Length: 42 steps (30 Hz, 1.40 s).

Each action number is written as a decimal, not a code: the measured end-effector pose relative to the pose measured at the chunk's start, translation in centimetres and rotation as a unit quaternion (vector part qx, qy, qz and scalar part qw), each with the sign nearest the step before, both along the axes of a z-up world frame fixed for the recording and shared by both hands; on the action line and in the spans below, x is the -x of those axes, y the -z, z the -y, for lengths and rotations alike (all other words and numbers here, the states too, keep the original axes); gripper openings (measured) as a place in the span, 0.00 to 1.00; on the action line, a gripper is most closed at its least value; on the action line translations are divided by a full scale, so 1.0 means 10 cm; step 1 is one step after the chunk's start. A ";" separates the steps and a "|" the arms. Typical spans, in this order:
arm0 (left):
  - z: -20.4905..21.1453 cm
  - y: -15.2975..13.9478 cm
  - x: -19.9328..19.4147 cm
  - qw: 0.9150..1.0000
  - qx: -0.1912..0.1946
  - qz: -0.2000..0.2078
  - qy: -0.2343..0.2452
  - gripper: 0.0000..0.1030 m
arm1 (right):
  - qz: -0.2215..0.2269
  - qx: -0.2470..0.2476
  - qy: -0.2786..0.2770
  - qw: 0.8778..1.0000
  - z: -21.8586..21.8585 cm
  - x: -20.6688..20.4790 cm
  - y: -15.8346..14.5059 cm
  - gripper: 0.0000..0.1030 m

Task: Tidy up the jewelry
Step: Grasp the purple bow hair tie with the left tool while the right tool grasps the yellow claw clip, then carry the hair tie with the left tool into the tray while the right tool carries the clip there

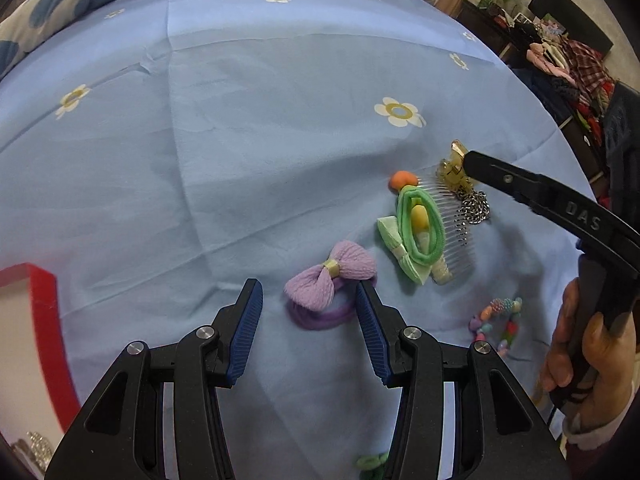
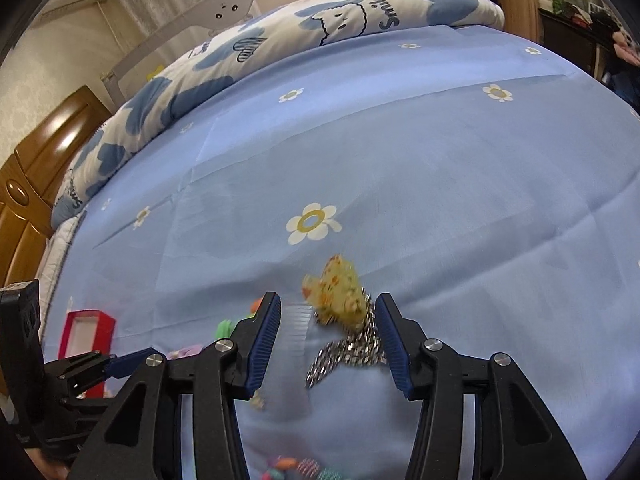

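Hair accessories lie on a light blue flowered bedsheet. My left gripper stands open just above the sheet. A purple bow hair tie lies at its fingertips, close to the right finger. A yellow floral claw clip and a silver chain sit between the tips of my right gripper, which is open with its pads not pressing on them. In the left wrist view the clip lies at the tip of the right gripper's dark finger, beside a clear comb and a green hair tie.
A red box with a white inside stands at the left. A beaded bracelet lies near the person's hand. An orange piece and a pale green bow lie by the green tie. A patterned quilt borders the far side.
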State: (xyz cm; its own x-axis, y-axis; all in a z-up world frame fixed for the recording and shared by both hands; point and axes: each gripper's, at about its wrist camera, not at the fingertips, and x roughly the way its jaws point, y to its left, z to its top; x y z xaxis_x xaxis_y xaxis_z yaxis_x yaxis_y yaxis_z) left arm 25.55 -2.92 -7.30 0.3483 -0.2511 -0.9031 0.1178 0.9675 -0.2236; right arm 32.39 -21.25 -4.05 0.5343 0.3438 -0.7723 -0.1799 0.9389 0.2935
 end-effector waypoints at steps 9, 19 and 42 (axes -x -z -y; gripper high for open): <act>-0.08 -0.08 0.11 1.000 0.013 0.003 -0.002 0.08 | -0.012 0.026 -0.009 1.000 -0.07 0.04 0.13 0.28; -0.46 -0.42 0.60 0.998 0.040 0.027 -0.032 0.08 | 0.000 -0.029 -0.028 0.999 -0.26 0.36 -0.04 0.28; -1.69 -0.61 1.56 0.983 0.066 0.043 -0.164 0.08 | -0.021 -0.115 -0.111 0.987 -1.16 1.24 -0.25 0.28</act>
